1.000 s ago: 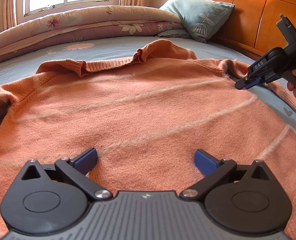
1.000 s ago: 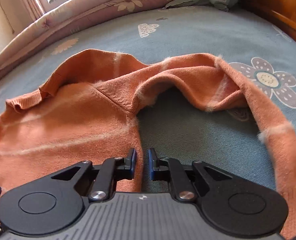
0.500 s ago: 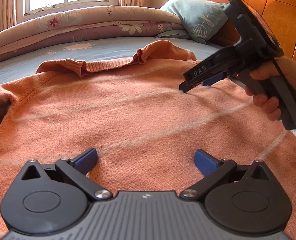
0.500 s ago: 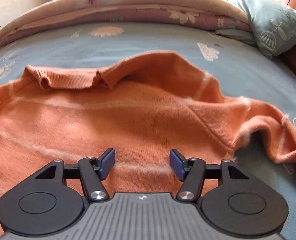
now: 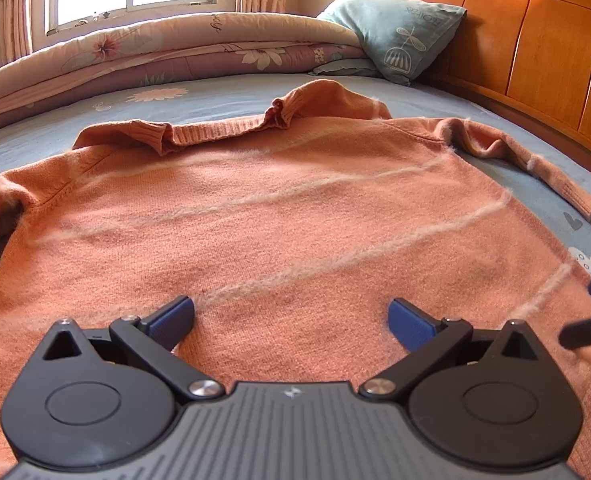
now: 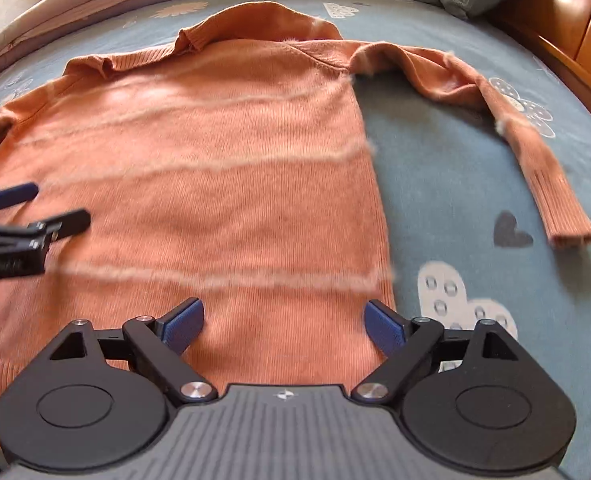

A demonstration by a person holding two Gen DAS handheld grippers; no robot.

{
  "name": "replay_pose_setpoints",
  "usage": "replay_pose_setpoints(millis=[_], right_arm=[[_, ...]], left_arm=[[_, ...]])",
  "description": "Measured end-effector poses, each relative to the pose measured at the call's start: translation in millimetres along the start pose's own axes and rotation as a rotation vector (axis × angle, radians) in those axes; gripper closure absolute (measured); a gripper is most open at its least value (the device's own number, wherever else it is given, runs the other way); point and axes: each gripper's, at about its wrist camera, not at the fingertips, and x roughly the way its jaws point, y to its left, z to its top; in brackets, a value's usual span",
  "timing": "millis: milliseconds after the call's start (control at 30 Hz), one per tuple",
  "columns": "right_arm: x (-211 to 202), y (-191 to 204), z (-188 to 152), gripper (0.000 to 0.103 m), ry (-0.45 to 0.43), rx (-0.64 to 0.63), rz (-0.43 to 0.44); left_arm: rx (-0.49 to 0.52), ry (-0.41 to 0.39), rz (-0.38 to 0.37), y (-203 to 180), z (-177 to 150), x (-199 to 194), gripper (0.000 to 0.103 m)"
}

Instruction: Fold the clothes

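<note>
An orange sweater (image 5: 279,216) with pale fuzzy stripes lies flat on the bed, its ribbed collar (image 5: 223,130) at the far side. The same sweater (image 6: 215,184) fills the right wrist view, its right sleeve (image 6: 527,152) stretched out over the sheet. My left gripper (image 5: 291,316) hovers open over the sweater's lower body, nothing between its blue pads. My right gripper (image 6: 283,322) is over the lower right hem, its jaws opening wide, with only flat fabric below them. The right gripper's fingertips (image 5: 587,320) show at the right edge of the left wrist view.
A blue-grey flowered sheet (image 6: 455,168) covers the bed. A folded quilt (image 5: 167,56) lies along the far side below a window. A teal pillow (image 5: 391,36) leans against the wooden headboard (image 5: 535,40) at the right.
My right gripper has let go of the sleeve, opened, and swung from the shoulder down to the sweater's lower right hem. The left gripper has stayed still and open.
</note>
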Motion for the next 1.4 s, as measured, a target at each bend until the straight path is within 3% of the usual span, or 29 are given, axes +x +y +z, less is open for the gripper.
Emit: replay_pose_setpoints(millis=[133,300,400,467,600,800,1000,1100,1300,1400], right_arm=[[-19.3,13.1,-14.1,0.009,0.026,-0.020,-0.014],[-39.9,29.6,13.7,0.009,-0.110,-0.037,0.038],[-21.7,41.3,31.9,0.008,-0.150,-0.047,0.033],[-1.9,48.9,35.4,0.008,-0.128,-0.045,0.033],[18.6,57.2,14.4,0.004,-0.086,-0.055,0.004],[-15.7,46.2,-40.4,0.000,-0.118,-0.016,-0.002],[-39.1,49.7,-71.7,0.000,-0.057,-0.054,0.006],[-50.2,49.0,-69.0,0.000,-0.065,-0.027,0.028],[-53.7,45.2,-37.7,0.000,-0.167,0.070,0.102],[-36.3,39.1,-29.1,0.000,-0.136,0.155,0.172]], left_arm=[[0.029,0.010,0.017,-3.2,0.6,-8.6,0.001],[0.010,-0.012,0.052,8.1,5.2,-18.5,0.001],[-0.030,0.008,0.069,18.6,6.1,-15.0,0.001],[-0.040,0.032,0.070,23.0,4.0,-11.1,0.001],[-0.034,0.021,0.054,25.4,-1.0,-8.9,0.001],[-0.028,0.009,0.058,24.3,-2.9,-8.3,0.001],[-0.030,0.002,0.058,24.2,-4.0,-8.6,0.001],[-0.030,0.000,0.058,24.3,-4.5,-8.5,0.001],[-0.035,-0.003,0.054,25.2,-5.0,-8.6,0.001],[-0.037,-0.004,0.051,25.9,-5.3,-9.2,0.001]])
